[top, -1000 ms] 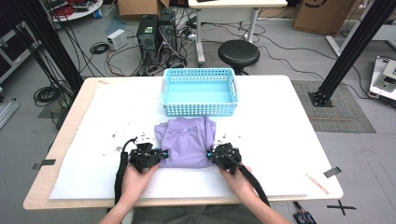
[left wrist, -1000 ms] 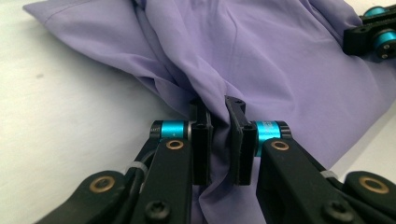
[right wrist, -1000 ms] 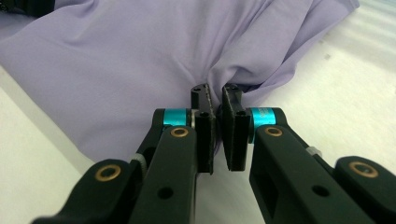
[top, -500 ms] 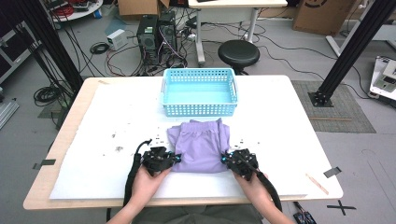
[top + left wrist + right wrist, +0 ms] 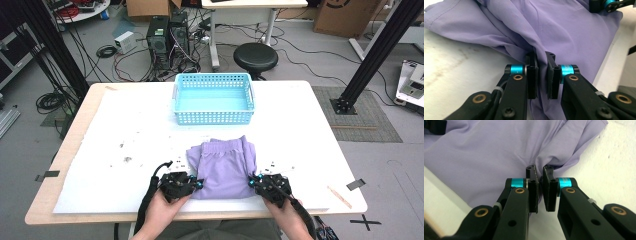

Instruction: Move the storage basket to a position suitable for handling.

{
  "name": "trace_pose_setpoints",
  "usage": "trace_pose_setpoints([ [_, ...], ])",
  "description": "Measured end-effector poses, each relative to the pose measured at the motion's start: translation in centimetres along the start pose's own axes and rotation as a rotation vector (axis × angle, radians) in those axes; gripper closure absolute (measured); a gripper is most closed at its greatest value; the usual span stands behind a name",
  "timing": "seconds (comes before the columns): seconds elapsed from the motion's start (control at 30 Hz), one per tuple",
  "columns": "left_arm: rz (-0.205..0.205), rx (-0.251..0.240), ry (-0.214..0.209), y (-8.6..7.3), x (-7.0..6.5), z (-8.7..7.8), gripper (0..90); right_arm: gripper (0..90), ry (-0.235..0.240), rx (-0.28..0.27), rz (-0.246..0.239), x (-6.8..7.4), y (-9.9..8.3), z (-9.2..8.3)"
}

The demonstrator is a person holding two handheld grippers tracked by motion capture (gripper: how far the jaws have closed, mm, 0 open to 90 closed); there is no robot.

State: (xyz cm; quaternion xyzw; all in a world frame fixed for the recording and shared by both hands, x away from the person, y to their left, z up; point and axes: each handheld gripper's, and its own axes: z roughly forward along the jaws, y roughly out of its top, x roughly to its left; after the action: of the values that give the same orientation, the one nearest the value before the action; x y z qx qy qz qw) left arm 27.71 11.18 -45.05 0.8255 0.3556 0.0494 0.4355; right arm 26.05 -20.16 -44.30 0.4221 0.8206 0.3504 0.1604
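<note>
Left tongs [image 5: 196,183] — clamped on a fold of the purple shorts [image 5: 225,167] at the near left corner; in the left gripper view [image 5: 541,75] cloth is pinched between the two black jaws and bunches up toward them. Right tongs [image 5: 254,181] — likewise clamped on the cloth, at the near right corner; the right gripper view [image 5: 539,192] has a gathered fold running in between the pads. Shorts: lying flat on the white table [image 5: 310,140], waistband at the far edge, near hem between the two tongs, which face each other across it. Long axis of the garment runs from the person toward the blue basket [image 5: 214,98], which stands just beyond the waistband, apart from it, empty inside. Both hands equally near, one at each corner; the garment lies forward of both tongs, the basket straight ahead on the same line. Judgement: any fold or carry goes forward, both corners together, kept level so the cloth stays square.
</note>
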Motion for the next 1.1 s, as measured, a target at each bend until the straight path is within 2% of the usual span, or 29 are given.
trace_pose_setpoints([
  [0.03, -0.007, -0.001, -0.006, -0.1, -0.2, 0.0, 81.6, 85.0, 0.002, 0.000, -0.001, 0.1, -0.2, -0.2],
  [0.17, 0.011, 0.005, -0.017, -0.4, -0.7, -0.2, 81.6, 84.8, 0.007, 0.002, 0.001, 0.4, -1.0, -0.8],
  [0.43, 0.023, 0.004, -0.013, -0.7, -1.1, -0.4, 81.5, 84.4, 0.012, 0.001, -0.008, 0.8, -1.6, -1.2],
  [0.5, 0.022, 0.003, -0.012, -0.7, -1.1, -0.4, 80.4, 81.7, 0.007, -0.001, -0.006, 0.7, -1.6, -1.2],
  [0.53, 0.022, 0.003, -0.012, -0.7, -1.1, -0.4, 74.5, 81.7, 0.007, -0.001, -0.006, 0.7, -1.6, -1.2],
  [0.57, 0.021, 0.007, -0.008, -0.6, -0.9, -0.5, 63.7, 71.5, -0.004, -0.019, -0.009, 0.7, -1.5, -1.3],
  [0.63, 0.021, 0.004, -0.002, -0.6, -0.8, -0.6, 52.0, 60.8, -0.025, -0.056, -0.019, 0.5, -1.3, -1.5],
  [0.67, 0.031, -0.003, 0.030, -0.4, -0.6, -0.8, 47.7, 56.6, -0.032, -0.074, -0.015, 0.4, -1.1, -1.6],
  [0.73, 0.042, -0.007, 0.031, -0.3, -0.4, -0.9, 45.4, 53.4, -0.032, -0.093, -0.016, 0.1, -0.9, -1.8],
  [0.77, 0.047, -0.014, 0.034, 0.0, -0.1, -1.1, 42.4, 48.1, -0.038, -0.127, -0.023, -0.5, -0.4, -2.0],
  [0.83, 0.059, -0.038, 0.049, 0.5, 0.7, -1.6, 41.4, 46.2, -0.038, -0.152, -0.017, -1.0, 0.1, -2.0],
  [0.9, 0.083, -0.070, 0.068, 1.1, 1.4, -2.0, 39.8, 43.8, -0.014, -0.178, -0.015, -1.9, 0.8, -2.0],
  [0.93, 0.083, -0.070, 0.068, 1.1, 1.4, -2.0, 38.5, 42.6, -0.012, -0.192, -0.016, -2.3, 1.2, -1.9],
  [0.97, 0.111, -0.095, 0.090, 1.9, 2.4, -2.5, 37.1, 40.5, -0.007, -0.204, -0.014, -2.8, 1.6, -1.9],
  [1.1, 0.095, -0.169, 0.113, 3.4, 4.7, -3.2, 33.7, 36.9, 0.009, -0.233, 0.012, -4.8, 3.6, -1.4],
])
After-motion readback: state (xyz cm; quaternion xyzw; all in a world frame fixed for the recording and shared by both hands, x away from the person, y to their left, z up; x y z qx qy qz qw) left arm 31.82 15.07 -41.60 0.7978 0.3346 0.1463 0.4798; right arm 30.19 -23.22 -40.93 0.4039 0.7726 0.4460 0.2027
